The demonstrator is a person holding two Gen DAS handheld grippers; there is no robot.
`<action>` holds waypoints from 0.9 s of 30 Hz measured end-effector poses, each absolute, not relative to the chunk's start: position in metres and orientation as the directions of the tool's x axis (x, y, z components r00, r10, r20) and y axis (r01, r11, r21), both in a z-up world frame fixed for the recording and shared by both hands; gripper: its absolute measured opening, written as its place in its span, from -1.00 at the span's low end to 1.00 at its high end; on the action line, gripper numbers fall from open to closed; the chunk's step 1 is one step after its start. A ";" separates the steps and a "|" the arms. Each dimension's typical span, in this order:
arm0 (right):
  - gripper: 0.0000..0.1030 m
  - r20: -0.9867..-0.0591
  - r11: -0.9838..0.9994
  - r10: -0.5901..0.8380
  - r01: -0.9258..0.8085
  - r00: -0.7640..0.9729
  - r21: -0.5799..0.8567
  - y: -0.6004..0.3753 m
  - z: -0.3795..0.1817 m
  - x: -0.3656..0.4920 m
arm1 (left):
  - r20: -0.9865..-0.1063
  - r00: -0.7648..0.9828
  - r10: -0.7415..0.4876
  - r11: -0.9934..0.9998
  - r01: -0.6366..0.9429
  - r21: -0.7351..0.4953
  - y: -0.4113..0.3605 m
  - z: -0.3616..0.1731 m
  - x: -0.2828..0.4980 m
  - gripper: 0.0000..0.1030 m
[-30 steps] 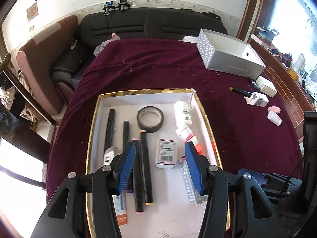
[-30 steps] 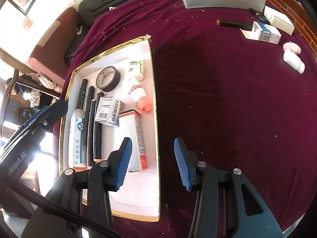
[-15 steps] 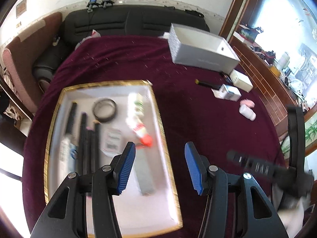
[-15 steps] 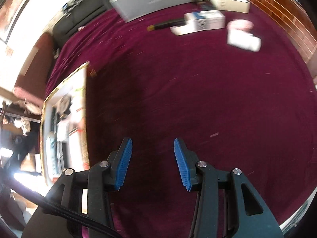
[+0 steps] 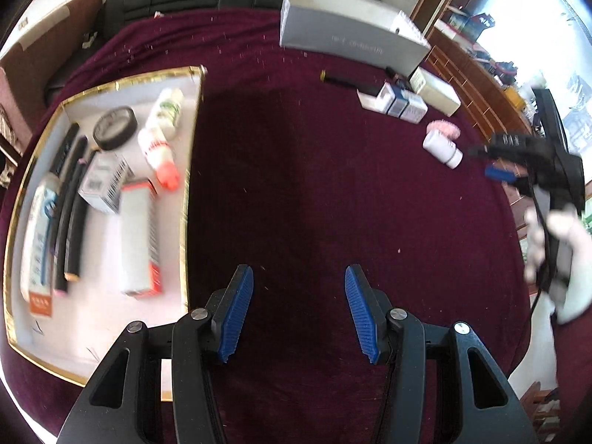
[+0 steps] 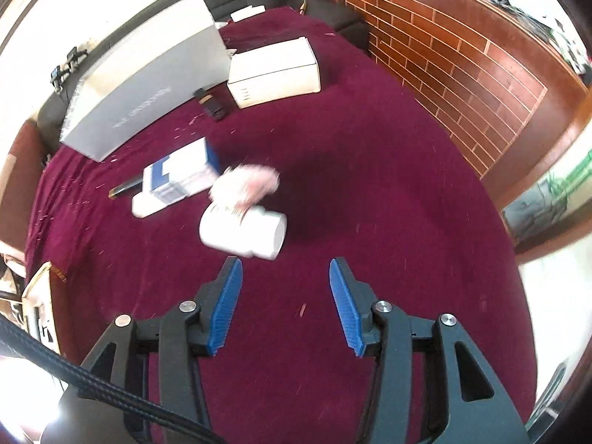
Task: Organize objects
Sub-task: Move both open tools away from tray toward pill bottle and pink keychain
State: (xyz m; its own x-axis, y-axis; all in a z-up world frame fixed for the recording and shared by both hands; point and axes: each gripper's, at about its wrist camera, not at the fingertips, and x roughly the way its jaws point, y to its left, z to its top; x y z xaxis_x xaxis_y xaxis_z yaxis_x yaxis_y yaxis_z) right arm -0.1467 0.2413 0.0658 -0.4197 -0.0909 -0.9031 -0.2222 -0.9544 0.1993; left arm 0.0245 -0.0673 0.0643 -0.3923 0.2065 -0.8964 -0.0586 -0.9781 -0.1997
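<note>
White bottle (image 6: pixel 244 233) lies just ahead of the right claw (image 6: pixel 285 305), whose empty jaws are opening.

**Little you can actually read here**

On the long grey box (image 6: pixel 144 100), upper left of your right wrist view, a line of pale lettering runs along the side — too blurred and skewed to spell out. The same box (image 5: pixel 351 42) shows it faintly at the top of your left wrist view. In the tray (image 5: pixel 111 318), the small carton (image 5: pixel 105 185) carries a barcode — its digits are smeared.
</note>
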 end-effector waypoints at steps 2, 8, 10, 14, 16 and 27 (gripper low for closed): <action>-0.07 -0.906 -0.958 -0.104 -0.204 -0.410 0.202 0.245 0.059 -0.164 | -0.901 -0.387 0.196 -0.980 -0.049 -0.192 -0.060 0.060 0.026 -0.12; -0.03 -0.900 -0.948 -0.236 -0.118 -0.366 0.296 0.234 0.042 -0.197 | -0.912 -0.376 0.168 -0.984 -0.013 -0.176 -0.051 0.052 0.029 -0.12; -0.02 -0.901 -0.944 -0.304 -0.031 -0.311 0.329 0.218 0.041 -0.196 | -0.912 -0.374 0.166 -0.984 0.000 -0.179 -0.051 0.051 0.028 -0.12; 0.02 -0.885 -0.893 -0.445 0.133 -0.138 0.429 0.182 0.034 -0.176 | -0.913 -0.373 0.168 -0.982 0.020 -0.189 -0.049 0.049 0.025 -0.12; 0.03 -0.857 -0.856 -0.509 0.153 -0.080 0.494 0.176 0.034 -0.162 | -0.913 -0.371 0.172 -0.981 0.022 -0.193 -0.048 0.049 0.024 -0.12; 0.19 -0.896 -0.962 -0.256 0.008 -0.364 0.271 0.235 0.079 -0.160 | -0.914 -0.361 0.186 -0.978 0.016 -0.206 -0.040 0.047 0.026 -0.12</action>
State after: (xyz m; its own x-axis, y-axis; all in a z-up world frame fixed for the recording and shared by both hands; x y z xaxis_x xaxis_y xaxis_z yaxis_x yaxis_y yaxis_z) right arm -0.1601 0.2350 0.0787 -0.3642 -0.2555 -0.8956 0.0082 -0.9625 0.2713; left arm 0.0260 -0.0403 0.0468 -0.3614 0.1860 -0.9136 0.0162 -0.9785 -0.2057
